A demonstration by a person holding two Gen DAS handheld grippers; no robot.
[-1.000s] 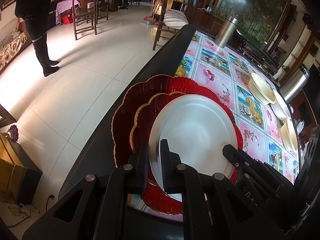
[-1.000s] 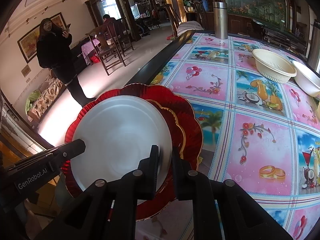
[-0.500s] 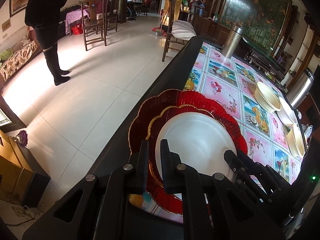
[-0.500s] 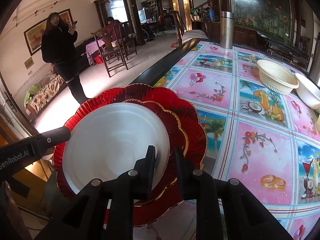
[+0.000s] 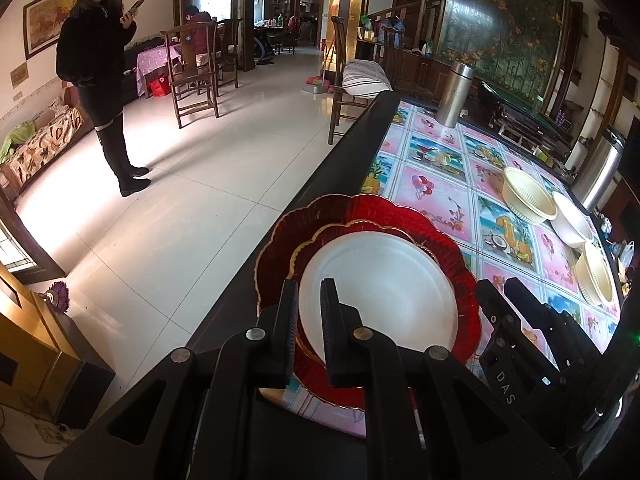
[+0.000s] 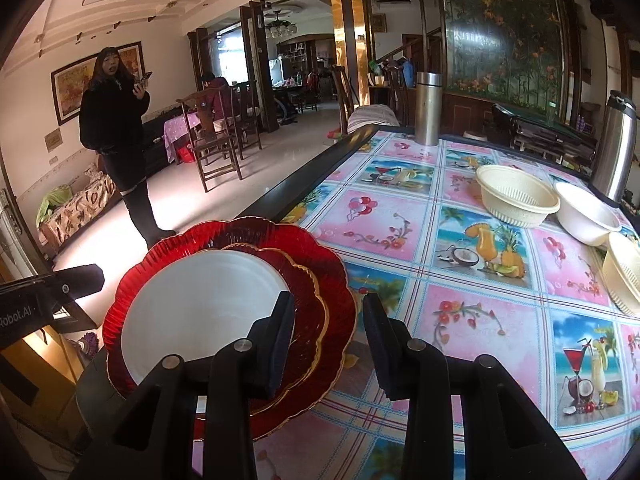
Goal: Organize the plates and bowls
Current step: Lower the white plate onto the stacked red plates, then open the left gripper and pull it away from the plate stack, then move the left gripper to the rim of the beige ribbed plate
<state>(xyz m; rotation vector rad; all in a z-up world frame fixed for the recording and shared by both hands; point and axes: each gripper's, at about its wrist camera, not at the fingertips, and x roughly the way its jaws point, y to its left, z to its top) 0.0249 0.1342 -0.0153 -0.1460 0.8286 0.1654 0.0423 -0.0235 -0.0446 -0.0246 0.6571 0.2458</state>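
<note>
Sitting at the near left corner of the desk (image 6: 404, 216) is a stack of three plates: a large red plate (image 6: 336, 276) with a scalloped, ribbed rim edged in gold, a smaller red plate (image 6: 308, 296) of the same shape on top of it, and a plain round white plate (image 6: 200, 308) on top of that. The stack overhangs the desk's dark edge slightly. The left tool (image 5: 310, 308) has its jaws nearly closed, with only a narrow gap, hovering over the left rim of the white plate (image 5: 380, 280); whether it grips anything cannot be told. The right tool (image 6: 328, 320) has its jaws spread wide apart and holds nothing; one finger lies over the white plate's right edge, the other over the desk's patterned cloth just beside the stack. Farther along the desk, well apart from the plates, stand a cream ribbed bowl (image 6: 516, 196), a white bowl (image 6: 588, 216) touching it, and another cream bowl (image 6: 624, 272) near the right edge. A steel flask (image 6: 428, 108) stands upright at the far end.
</note>
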